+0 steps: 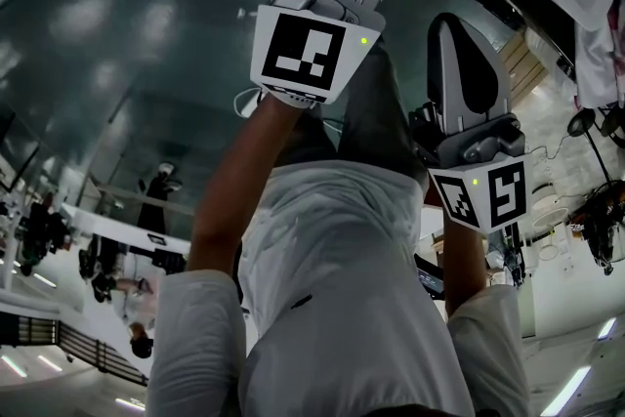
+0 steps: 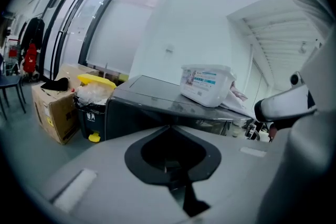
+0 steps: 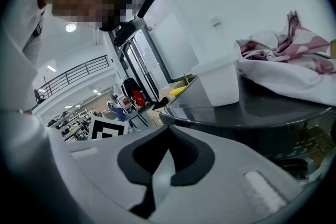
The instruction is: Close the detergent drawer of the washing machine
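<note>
While both pairs of jaws are pressed together on nothing, left gripper points straight at washing machine, mid-frame beyond its tips. Right gripper has it at frame right, probably nearer. Detergent drawer not discernible.

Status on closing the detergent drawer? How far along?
Done: nothing that shows. In hand: nothing. The left tool and right tool are both shut and empty, held off the washing machine, whose top carries a white box and a cloth. Left: apparently the whole job; no view shows the drawer, so its state can't be told.
</note>
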